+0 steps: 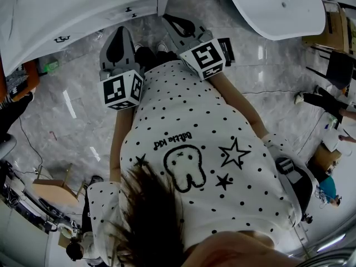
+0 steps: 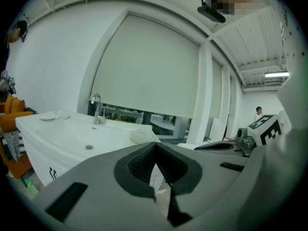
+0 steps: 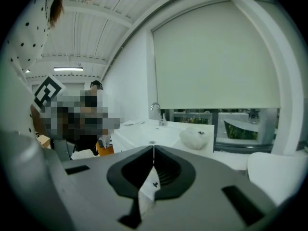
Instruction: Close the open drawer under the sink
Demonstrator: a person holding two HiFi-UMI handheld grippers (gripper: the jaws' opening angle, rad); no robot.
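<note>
The sink cabinet [image 1: 33,15] fills the upper left of the head view. Its white front [image 1: 94,25] runs as a long band from lower left up to upper right and carries two small dark handles [image 1: 129,9]. The drawer belongs to this face, but from this steep angle I cannot tell how far it stands out. Both tools are held close to the person's chest and point toward the top of the frame. The left tool [image 1: 122,32] ends just below the cabinet front and is clearly the nearer of the two. The right tool [image 1: 169,20] aims at the cabinet's right corner and the bare floor beside it. In the left gripper view the left tool [image 2: 155,146] has its jaws pressed together with nothing between them, and the basin [image 2: 82,134] lies ahead and to the left. The right tool [image 3: 153,149] is likewise closed and empty, with the sink [image 3: 159,131] straight beyond its tips. A push would probably need to go across the front's long axis, toward the upper left, most naturally from the left tool.
</note>
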